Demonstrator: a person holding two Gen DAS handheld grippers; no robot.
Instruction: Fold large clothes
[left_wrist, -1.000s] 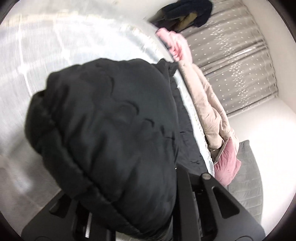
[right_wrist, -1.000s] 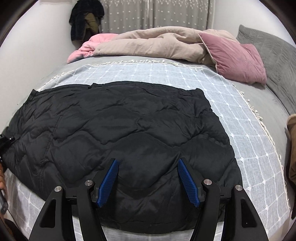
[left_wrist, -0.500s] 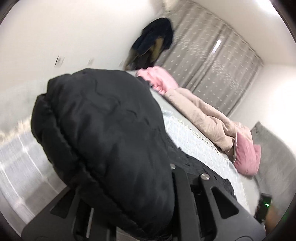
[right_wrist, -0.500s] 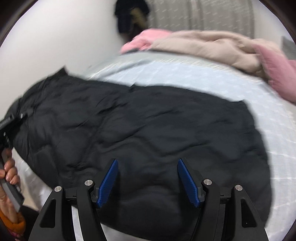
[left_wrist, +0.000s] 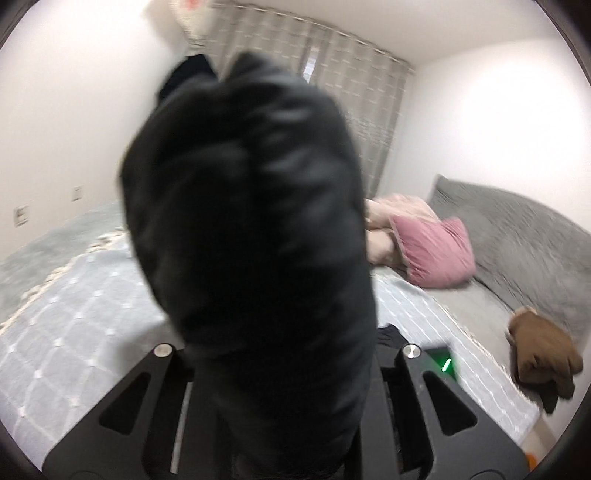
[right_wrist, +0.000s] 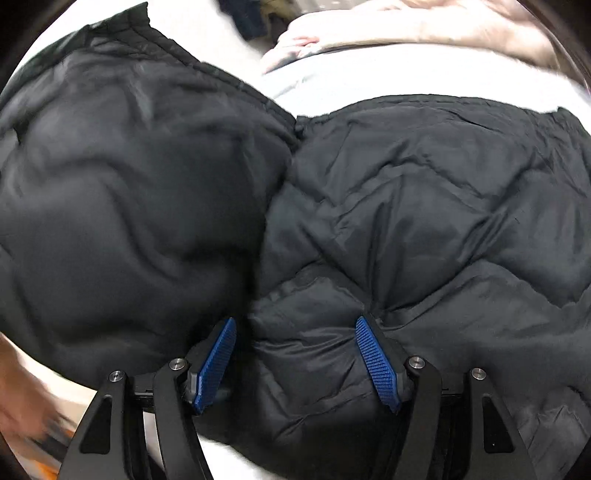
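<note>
A large black quilted jacket (right_wrist: 424, 206) lies spread on the bed. Its left part (right_wrist: 129, 184) is raised and curls over towards the middle. In the left wrist view a thick bunch of the jacket (left_wrist: 251, 221) bulges up from between the fingers of my left gripper (left_wrist: 284, 354) and hides their tips. The jaws are opening slightly with the fabric still between them. My right gripper (right_wrist: 295, 354) hangs close above the jacket's near edge, pointing down. It is open, and its blue pads (right_wrist: 216, 365) stand apart over the fabric.
The bed has a grey checked bedspread (left_wrist: 74, 325). A pink pillow (left_wrist: 432, 251), a beige duvet (right_wrist: 443, 26) and a grey headboard (left_wrist: 517, 236) are at its far end. A brown garment (left_wrist: 539, 354) lies near the right edge. A blurred hand (right_wrist: 18, 398) shows at lower left.
My left gripper has risen and rolled, carrying the jacket's edge up off the bed. My right gripper has come closer to the jacket and tilted down; the lifted half now curls beside it.
</note>
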